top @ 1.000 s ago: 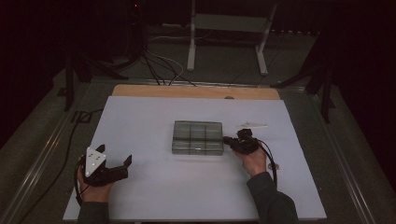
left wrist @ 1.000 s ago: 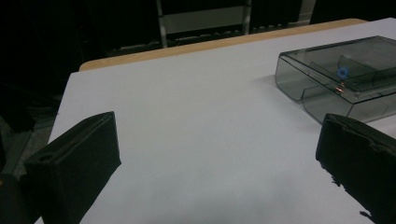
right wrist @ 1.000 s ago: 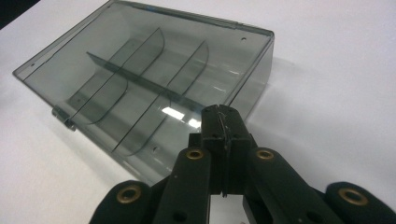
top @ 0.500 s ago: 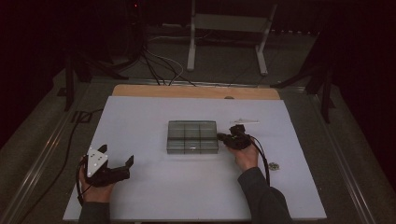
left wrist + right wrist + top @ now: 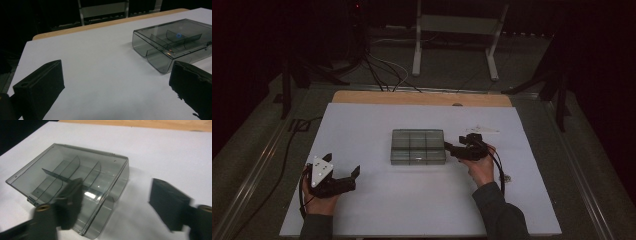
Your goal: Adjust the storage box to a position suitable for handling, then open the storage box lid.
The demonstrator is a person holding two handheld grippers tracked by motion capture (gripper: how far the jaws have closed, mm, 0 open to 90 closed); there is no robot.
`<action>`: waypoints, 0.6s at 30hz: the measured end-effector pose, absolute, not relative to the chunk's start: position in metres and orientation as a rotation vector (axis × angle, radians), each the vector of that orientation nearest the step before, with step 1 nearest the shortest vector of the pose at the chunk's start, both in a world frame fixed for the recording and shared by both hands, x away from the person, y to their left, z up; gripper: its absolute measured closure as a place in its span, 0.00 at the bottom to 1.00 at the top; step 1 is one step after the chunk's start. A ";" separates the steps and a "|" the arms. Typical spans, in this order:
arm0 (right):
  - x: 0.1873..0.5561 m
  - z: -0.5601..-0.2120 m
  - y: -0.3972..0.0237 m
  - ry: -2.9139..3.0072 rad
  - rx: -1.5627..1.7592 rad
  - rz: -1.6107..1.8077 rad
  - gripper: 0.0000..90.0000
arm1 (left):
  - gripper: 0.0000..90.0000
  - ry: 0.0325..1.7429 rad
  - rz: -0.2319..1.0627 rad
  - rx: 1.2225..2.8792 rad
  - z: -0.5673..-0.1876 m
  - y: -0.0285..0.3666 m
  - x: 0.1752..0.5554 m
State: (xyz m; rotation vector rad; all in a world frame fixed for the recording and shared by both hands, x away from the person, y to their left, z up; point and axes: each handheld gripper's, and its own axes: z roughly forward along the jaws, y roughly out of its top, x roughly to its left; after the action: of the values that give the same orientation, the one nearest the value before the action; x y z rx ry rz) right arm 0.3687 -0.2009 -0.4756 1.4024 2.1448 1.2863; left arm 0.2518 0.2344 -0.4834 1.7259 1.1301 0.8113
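A clear grey box (image 5: 418, 146) with inner dividers and a shut lid lies in the middle of the white table top (image 5: 362, 130). My right gripper (image 5: 453, 149) is open at the box's right end. In the right gripper view, the right gripper (image 5: 117, 205) has one jaw in front of the box (image 5: 75, 175) and the other over bare table beside it. Whether a jaw touches the box is unclear. My left gripper (image 5: 343, 179) rests open near the front left, apart from the box. The left gripper (image 5: 115, 85) has nothing between its jaws, and the box (image 5: 172, 42) lies ahead to the right.
A thin white strip (image 5: 482, 130) lies on the table behind the right hand. A small dark bit (image 5: 507, 177) sits to the right of the right wrist. A wooden board edge (image 5: 422, 98) borders the table's far side. Beyond it are a metal stand (image 5: 457, 35) and cables (image 5: 377, 70) on the floor.
My right gripper has moved left toward the box's right end, and the box now lies slightly farther left. The left gripper has hardly moved.
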 end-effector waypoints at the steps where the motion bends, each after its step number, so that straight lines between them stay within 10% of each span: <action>1: 0.369 -0.476 -0.201 2.145 1.402 1.286 0.26 | 0.01 1.130 0.811 1.726 -0.483 0.234 0.252; 18: 0.352 -0.473 -0.219 2.132 1.323 1.325 0.01 | 0.01 1.102 0.774 1.714 -0.472 0.227 0.256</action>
State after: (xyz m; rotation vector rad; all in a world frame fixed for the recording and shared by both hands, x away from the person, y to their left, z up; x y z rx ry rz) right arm 0.3521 -0.2194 -0.4730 1.3232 2.1321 1.3246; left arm 0.2555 0.2273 -0.4720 1.7142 1.1021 0.7743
